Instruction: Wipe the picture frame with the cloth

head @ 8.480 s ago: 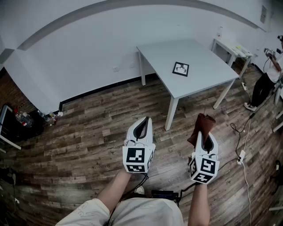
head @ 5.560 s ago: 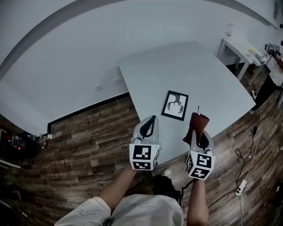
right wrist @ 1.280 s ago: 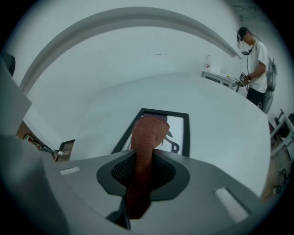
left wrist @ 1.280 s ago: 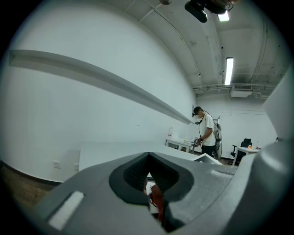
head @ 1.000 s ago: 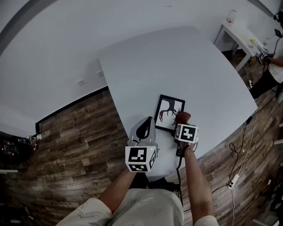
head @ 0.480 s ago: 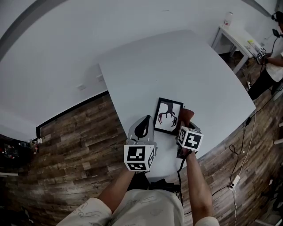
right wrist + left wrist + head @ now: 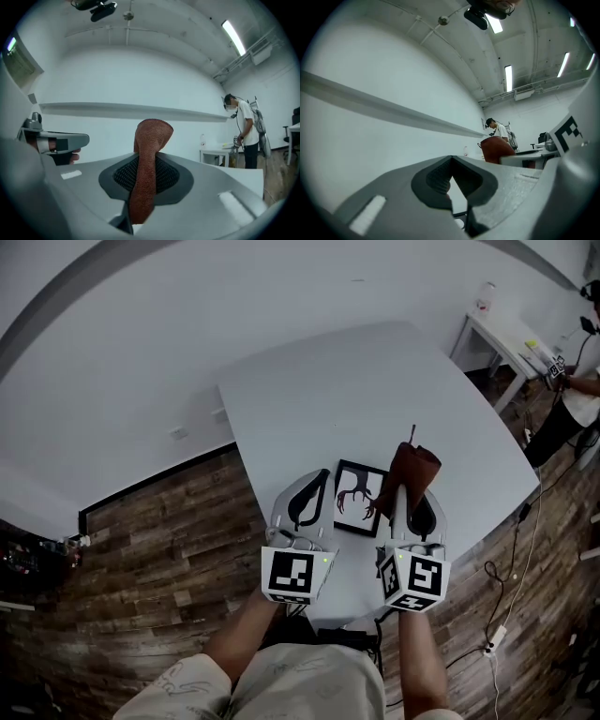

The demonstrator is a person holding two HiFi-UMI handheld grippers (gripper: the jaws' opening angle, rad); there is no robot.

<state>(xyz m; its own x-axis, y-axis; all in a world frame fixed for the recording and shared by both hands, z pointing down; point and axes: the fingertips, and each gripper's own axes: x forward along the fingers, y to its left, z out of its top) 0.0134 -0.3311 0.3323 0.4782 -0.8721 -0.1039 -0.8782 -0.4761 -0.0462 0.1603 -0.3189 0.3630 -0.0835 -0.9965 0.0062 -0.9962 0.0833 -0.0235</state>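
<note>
Cloth (image 7: 413,468) of rust-brown terry stands pinched in the right tool (image 7: 412,507), overlapping the right edge of the black picture frame with an antler print (image 7: 357,499). That frame lies flat on the pale grey counter (image 7: 356,390), between both tools. The left tool (image 7: 312,493) is pressed together, empty, beside the frame's left edge.

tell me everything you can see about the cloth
The cloth is reddish-brown, terry-like fabric, bunched into a narrow folded strip. The right tool is shut on its lower part, and the rest stands up past the jaw tips with a rounded, curled top. In the head view it overlaps the right edge of the picture frame lying on the pale table. Only the jaws visibly touch it.
</note>
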